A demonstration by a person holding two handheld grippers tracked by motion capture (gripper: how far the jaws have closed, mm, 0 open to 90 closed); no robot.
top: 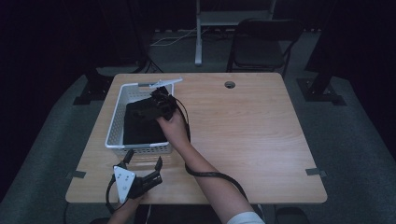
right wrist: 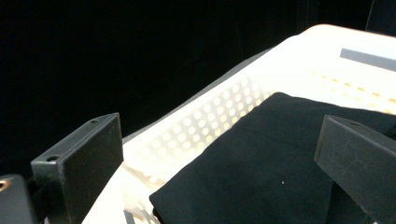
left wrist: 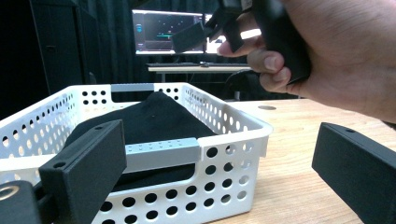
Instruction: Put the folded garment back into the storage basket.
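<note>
- Basket (top: 116, 122): white, perforated, on the left part of the table (top: 243, 135); grey handle strip on the near rim in the left gripper view.
- Cloth (top: 140, 126): black, folded, lying inside the basket and covering most of its floor; rises to a soft peak in the left gripper view (left wrist: 154, 116); flat folded edge in the right gripper view (right wrist: 261, 158).
- Right hand-held gripper (top: 161, 103): held over the far part of the basket, above the cloth. Jaws stand wide apart in its own view, with the cloth beneath and between them; nothing gripped. Whether the tips touch the fabric cannot be told.
- Left hand-held gripper (top: 142, 164): on the near table edge, just before the basket's near wall. Jaws spread wide, empty, touching neither basket nor cloth.
- Step in hand, as judged: reaching in for the cloth with the right hand-held gripper.
- Handling advice: bring the jaws down on a folded edge or the raised peak, so that several layers are pinched together; close fully before lifting; lift straight up, clear of the walls.
- Risk, as judged: a light basket may shift or tip if the cloth drags on a wall; the left hand-held gripper sits well placed to steady the near rim.
</note>
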